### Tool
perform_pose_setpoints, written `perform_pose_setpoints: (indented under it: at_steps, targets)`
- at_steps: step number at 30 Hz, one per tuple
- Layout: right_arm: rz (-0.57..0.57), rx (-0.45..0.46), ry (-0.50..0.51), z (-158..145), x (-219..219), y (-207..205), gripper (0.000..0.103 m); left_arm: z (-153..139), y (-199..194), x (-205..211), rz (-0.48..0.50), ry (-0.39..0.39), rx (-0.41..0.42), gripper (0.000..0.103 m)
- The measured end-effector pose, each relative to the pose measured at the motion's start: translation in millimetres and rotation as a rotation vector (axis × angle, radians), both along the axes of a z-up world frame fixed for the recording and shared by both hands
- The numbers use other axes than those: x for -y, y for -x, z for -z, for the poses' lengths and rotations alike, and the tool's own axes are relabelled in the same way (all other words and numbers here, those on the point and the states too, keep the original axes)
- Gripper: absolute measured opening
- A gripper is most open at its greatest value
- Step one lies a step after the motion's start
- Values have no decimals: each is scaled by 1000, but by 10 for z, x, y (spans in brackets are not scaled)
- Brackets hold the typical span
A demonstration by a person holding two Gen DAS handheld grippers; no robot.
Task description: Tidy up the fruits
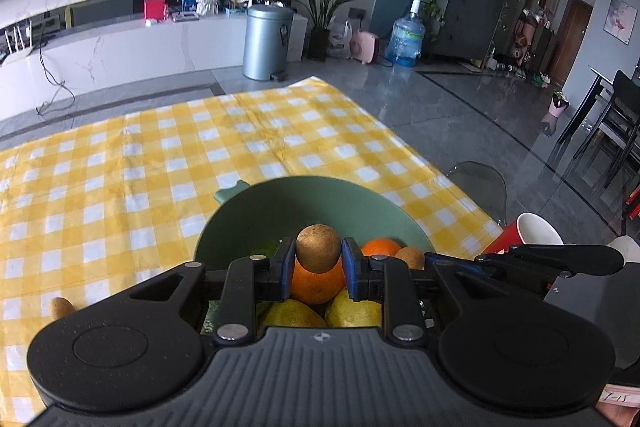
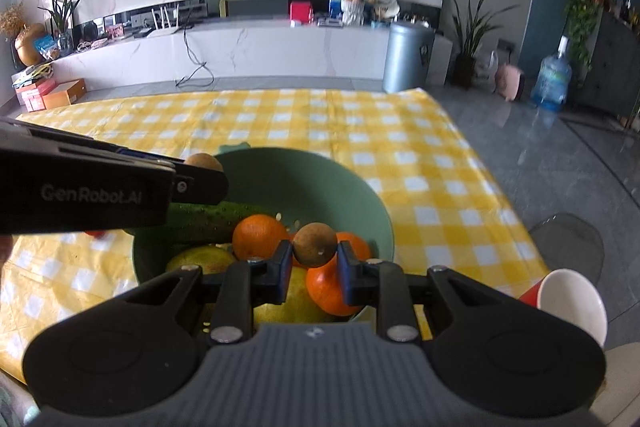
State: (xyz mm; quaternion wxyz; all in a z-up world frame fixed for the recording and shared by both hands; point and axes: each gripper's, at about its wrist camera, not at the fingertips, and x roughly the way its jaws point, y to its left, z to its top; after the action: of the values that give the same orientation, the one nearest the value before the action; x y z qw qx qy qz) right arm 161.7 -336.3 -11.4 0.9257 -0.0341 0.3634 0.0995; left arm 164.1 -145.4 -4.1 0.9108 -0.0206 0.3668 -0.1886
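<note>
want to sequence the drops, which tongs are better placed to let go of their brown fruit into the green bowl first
Right, narrowly. The right tongs hold their brown fruit over the oranges inside the green bowl. The left tongs grip theirs nearer the bowl's left rim.

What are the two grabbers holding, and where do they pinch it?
Each holds a small round brown fruit by its sides: left gripper one, right gripper another.
</note>
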Motion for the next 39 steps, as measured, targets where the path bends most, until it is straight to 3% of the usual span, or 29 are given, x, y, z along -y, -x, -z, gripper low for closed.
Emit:
perform_pose_setpoints:
  at_steps: [8,22,31,39]
  targets:
    - [7,4,30,14,-63,-5,20,106,-83,-7,-6,6,-50,28]
    - [-4,16,-3,-2,-25,4,20,167,-112,-55,-22,25,-84,28]
    - [-43,16,-9,7,-46,8,20,44,-29,-95,-43,35,-62,50]
    - [-60,-7,16,35,-110,0,21,-69,111,-146,-73,-16,-34,56]
